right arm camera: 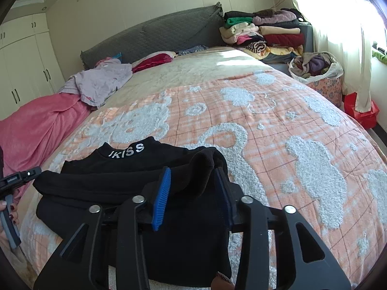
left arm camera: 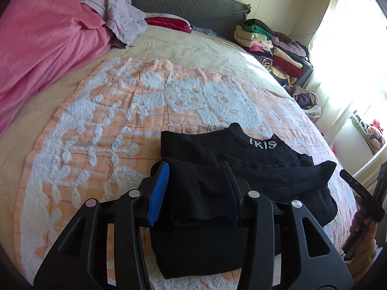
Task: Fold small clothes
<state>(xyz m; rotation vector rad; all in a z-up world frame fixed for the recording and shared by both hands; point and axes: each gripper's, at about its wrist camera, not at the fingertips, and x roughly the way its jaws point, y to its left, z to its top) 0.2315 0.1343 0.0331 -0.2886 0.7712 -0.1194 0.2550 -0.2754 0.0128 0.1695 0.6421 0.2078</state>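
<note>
1. A black top [left arm camera: 241, 166] lies folded on the orange-and-white blanket [left arm camera: 108, 111] of a bed, its collar with white letters turned to the far side.
2. The left gripper [left arm camera: 197, 183] hangs over the top's near left part. Its jaws stand apart with a fold of black cloth between them; the blue left pad [left arm camera: 158, 193] does not seem to press on the cloth, though whether the right pad touches it cannot be told.
3. The right gripper [right arm camera: 193, 188] is over the top's right end. Its jaws are parted too, with a bunched sleeve end between them, and the blue pad [right arm camera: 160, 198] sits just beside the cloth.
4. In the right view, a hand [right arm camera: 11, 213] with dark nails holds the left gripper's handle at the left edge.
5. A pink cover [left arm camera: 36, 48] lies at the bed's left side, and stacked clothes [right arm camera: 263, 36] sit at the far right corner.
</note>
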